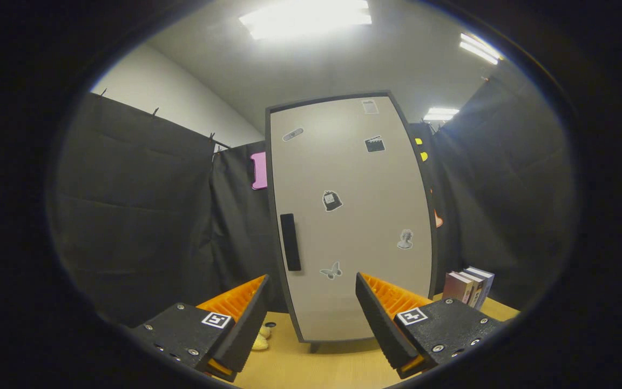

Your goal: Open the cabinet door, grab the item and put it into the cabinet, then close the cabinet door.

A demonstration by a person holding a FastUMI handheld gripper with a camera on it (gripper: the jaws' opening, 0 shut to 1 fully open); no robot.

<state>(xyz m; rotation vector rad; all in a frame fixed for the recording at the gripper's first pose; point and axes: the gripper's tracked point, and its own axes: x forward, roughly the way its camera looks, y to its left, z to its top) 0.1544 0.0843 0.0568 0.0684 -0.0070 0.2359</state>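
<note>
Booth with wooden bench [316, 367] | cabinet [350, 216] stands shut on it, handle [290, 241] at left edge | gripper [311, 319] held facing door, jaws released, nothing between | yellow item [261, 339] lies near left, by cabinet foot | books [470, 286] stand right.

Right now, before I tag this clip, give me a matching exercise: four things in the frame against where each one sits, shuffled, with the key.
Things:
1. door handle
2. books
3. small yellow item
4. butterfly sticker

Places:
A. standing on the table to the right of the cabinet
B. low on the door, above the gap between the fingers of the open gripper
C. along the door's left edge, dark and upright
D. on the table by the cabinet's left foot, partly behind the left finger

Pairs: 1-C, 2-A, 3-D, 4-B
</note>
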